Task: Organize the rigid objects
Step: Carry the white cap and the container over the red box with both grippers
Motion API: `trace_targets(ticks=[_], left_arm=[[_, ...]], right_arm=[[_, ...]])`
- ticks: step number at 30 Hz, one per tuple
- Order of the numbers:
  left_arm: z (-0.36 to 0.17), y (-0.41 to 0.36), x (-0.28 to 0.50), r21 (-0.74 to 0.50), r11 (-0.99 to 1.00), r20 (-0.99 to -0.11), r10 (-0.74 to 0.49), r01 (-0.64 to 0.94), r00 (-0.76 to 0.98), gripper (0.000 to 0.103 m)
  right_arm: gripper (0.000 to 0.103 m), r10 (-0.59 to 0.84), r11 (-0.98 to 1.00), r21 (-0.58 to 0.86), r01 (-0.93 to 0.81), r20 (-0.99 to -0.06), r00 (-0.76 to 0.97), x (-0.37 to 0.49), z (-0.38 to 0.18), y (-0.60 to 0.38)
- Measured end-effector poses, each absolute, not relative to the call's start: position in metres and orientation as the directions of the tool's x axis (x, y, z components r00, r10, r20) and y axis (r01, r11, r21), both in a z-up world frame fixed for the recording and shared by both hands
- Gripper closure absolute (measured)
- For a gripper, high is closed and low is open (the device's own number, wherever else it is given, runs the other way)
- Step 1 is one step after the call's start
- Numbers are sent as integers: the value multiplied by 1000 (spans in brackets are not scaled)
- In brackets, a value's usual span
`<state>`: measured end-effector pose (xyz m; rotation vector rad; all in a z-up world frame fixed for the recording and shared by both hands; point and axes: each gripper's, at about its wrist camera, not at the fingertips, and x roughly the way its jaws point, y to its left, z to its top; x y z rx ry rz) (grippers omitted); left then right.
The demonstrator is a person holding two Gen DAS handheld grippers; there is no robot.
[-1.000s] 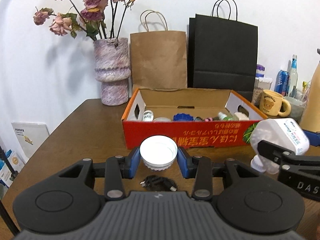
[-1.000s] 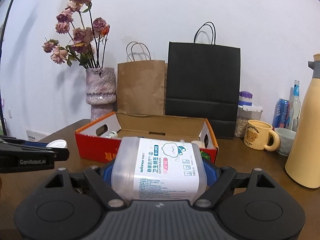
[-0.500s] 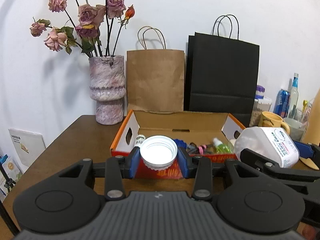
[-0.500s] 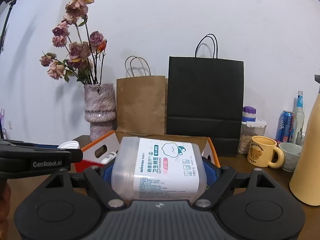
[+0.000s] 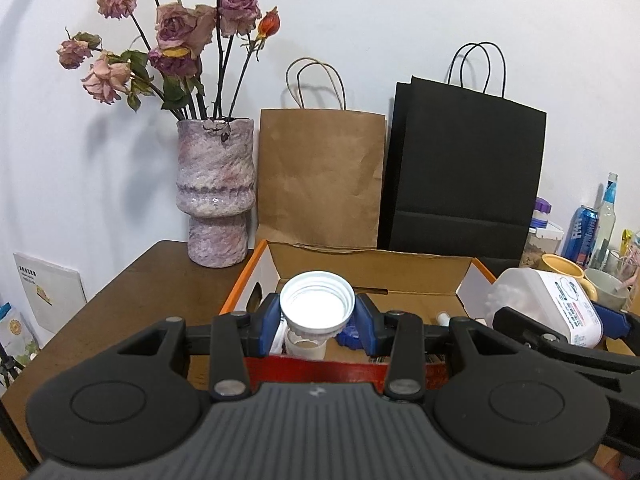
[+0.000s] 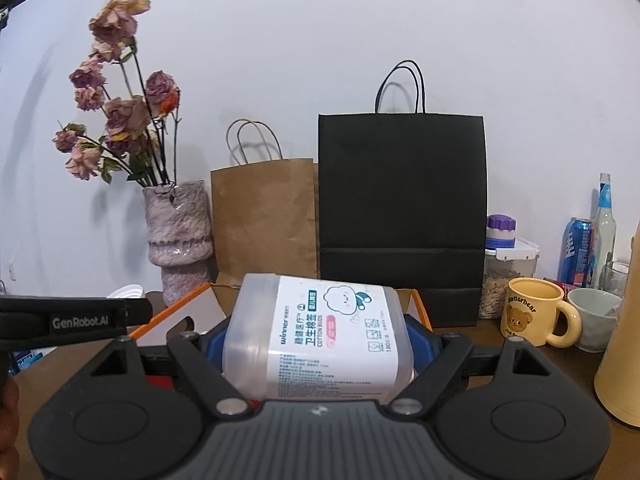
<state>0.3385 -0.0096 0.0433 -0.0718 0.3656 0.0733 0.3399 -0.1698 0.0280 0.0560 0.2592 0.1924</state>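
Jaws clamped on our white cap (image 5: 317,306) and cotton-bud box (image 6: 320,336), we risk dropping either short of the red carton (image 5: 256,264) if grip loosens.

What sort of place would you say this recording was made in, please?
Most likely a home, at a wooden table against a wall: a vase of dried roses, paper shopping bags and a bear mug suggest everyday living space.

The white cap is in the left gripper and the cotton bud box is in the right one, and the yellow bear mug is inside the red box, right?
Almost. In the right wrist view the yellow bear mug stands on the table, outside the red box. The left gripper does hold the white cap, the right gripper the cotton bud box.
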Motion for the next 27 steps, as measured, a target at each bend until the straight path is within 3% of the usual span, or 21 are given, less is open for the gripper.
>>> trace_targets(ticks=[27], left_arm=[[33, -13, 434, -27, 994, -374, 90, -108, 923, 62]], right_arm=[[21, 204, 979, 36, -202, -273, 940, 435, 20, -161]])
